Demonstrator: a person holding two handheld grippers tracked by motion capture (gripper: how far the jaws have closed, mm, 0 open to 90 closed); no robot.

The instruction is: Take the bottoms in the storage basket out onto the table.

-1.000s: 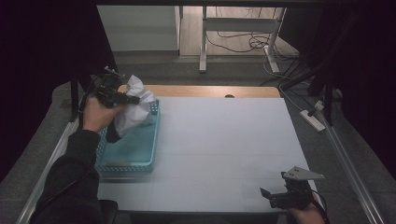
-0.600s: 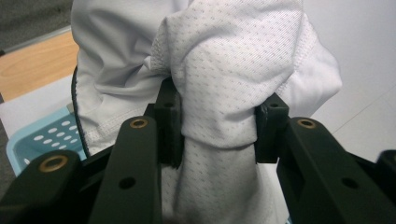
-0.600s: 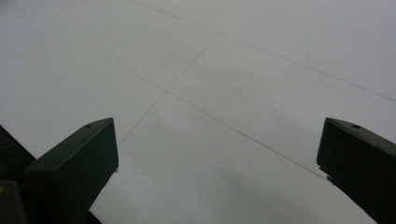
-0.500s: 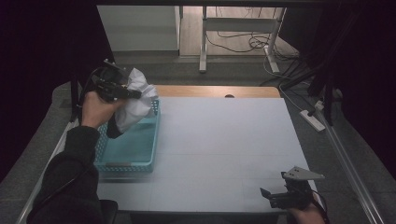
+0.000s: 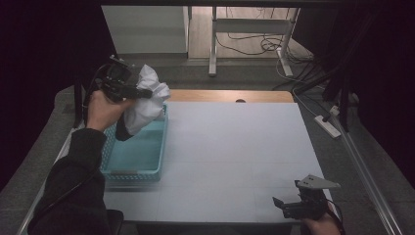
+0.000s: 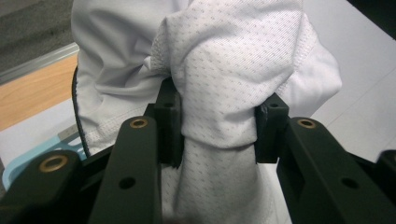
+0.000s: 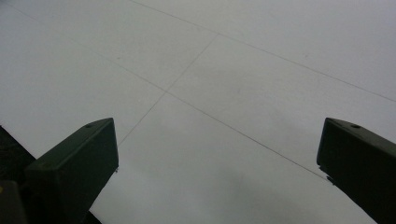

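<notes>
My left tongs (image 5: 147, 93) are clamped on a white cloth (image 5: 144, 100), holding it bunched above the far end of the blue basket (image 5: 134, 156) at the counter's (image 5: 235, 147) left side; the cloth's lower end hangs into the basket; my right tongs (image 5: 279, 204) sit apart, holding nothing, low over the counter's near right corner.

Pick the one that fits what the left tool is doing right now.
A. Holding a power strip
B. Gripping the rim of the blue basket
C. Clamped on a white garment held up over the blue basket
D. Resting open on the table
C: the left tool has its jaws pinched on a bunch of white garment, lifted above the blue basket.
</notes>
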